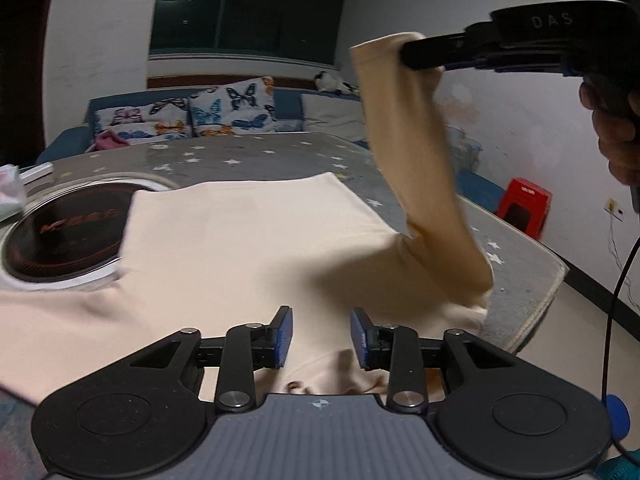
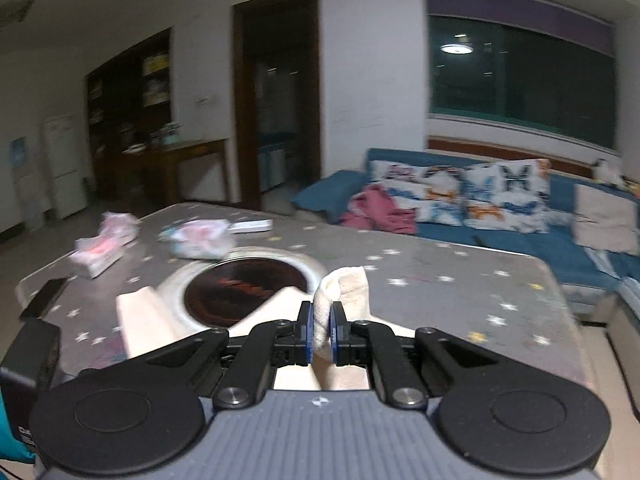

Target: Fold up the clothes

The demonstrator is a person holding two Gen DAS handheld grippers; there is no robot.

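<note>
Sleeve (image 2: 344, 300) pinched in right claw (image 2: 321, 334) (raised).

Star-patterned table (image 1: 288, 152), cream garment (image 1: 248, 240), round hob (image 1: 68, 236), tissue packs (image 2: 100, 252)

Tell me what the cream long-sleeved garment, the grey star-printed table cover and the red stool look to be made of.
Cream long-sleeved garment: soft matte knit, probably cotton jersey; its sleeve drapes limply from the right gripper and shows a stitched cuff.
Grey star-printed table cover: looks like thick fabric or felt with a corded edge, though a faint sheen leaves it open.
Red stool: likely moulded plastic, glossy and evenly coloured.
</note>
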